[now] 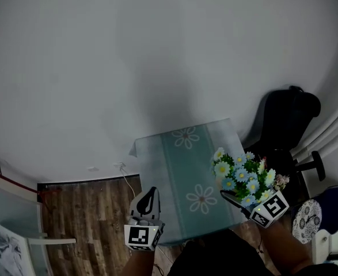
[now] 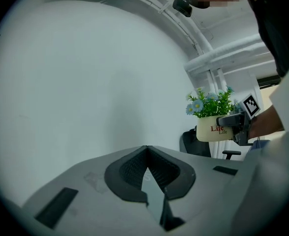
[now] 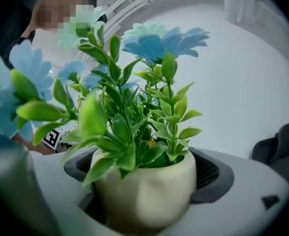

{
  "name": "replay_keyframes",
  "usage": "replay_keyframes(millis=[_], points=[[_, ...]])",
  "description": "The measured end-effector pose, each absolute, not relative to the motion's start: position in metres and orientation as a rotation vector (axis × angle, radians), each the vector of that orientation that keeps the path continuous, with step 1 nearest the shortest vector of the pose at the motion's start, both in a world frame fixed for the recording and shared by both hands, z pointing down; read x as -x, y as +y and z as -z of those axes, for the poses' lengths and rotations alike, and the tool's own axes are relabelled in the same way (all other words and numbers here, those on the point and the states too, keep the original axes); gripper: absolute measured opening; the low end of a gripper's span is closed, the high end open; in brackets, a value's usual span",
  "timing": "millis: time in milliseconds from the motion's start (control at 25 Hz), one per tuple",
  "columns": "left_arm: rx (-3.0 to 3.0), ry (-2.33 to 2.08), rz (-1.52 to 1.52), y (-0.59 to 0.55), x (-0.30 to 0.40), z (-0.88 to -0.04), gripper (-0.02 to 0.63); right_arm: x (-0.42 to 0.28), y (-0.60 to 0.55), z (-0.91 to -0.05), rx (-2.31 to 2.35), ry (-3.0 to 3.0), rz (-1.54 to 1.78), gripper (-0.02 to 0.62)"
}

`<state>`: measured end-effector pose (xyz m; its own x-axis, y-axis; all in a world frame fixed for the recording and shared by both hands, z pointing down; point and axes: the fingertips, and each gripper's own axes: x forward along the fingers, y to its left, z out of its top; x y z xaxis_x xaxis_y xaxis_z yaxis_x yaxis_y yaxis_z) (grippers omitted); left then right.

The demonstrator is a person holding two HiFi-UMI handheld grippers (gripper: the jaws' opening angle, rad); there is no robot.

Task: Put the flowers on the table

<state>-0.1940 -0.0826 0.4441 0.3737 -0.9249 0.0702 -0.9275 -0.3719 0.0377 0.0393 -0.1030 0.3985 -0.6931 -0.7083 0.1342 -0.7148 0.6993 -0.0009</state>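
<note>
A cream pot of blue and white flowers [image 1: 245, 176] hangs above the right edge of a small table with a pale green daisy-print cloth [image 1: 177, 171]. My right gripper [image 1: 236, 199] is shut on the flower pot [image 3: 145, 193], whose leaves fill the right gripper view. From the left gripper view the flower pot [image 2: 212, 128] appears at the right, held in the air. My left gripper [image 1: 147, 202] hovers at the table's near left corner. Its jaws [image 2: 149, 178] are closed together with nothing between them.
A black office chair [image 1: 284, 122] stands right of the table. White pipes [image 1: 330, 128] run along the wall at far right. A white cable [image 1: 125, 177] lies on the wooden floor [image 1: 94, 211] left of the table. Pale furniture [image 1: 19, 234] sits at lower left.
</note>
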Motion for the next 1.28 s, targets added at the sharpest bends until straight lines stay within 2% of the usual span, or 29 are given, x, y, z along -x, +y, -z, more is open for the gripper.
replay_keyframes(millis=[360,560,1280], points=[[-2.468,-1.797,-0.041,-0.116,0.208,-0.452,0.004,-0.028,-0.153,-0.438,-1.119,-2.834,-0.190,0.549],[-2.423,-1.826,-0.147,-0.123,0.215,-0.484,0.003,-0.019,-0.170,-0.461,-1.051,-2.848,-0.210,0.549],[-2.308,-1.805,-0.216,-0.159,0.217,-0.550,0.003,-0.004,-0.213,-0.557,-0.985,-2.798,-0.299,0.549]])
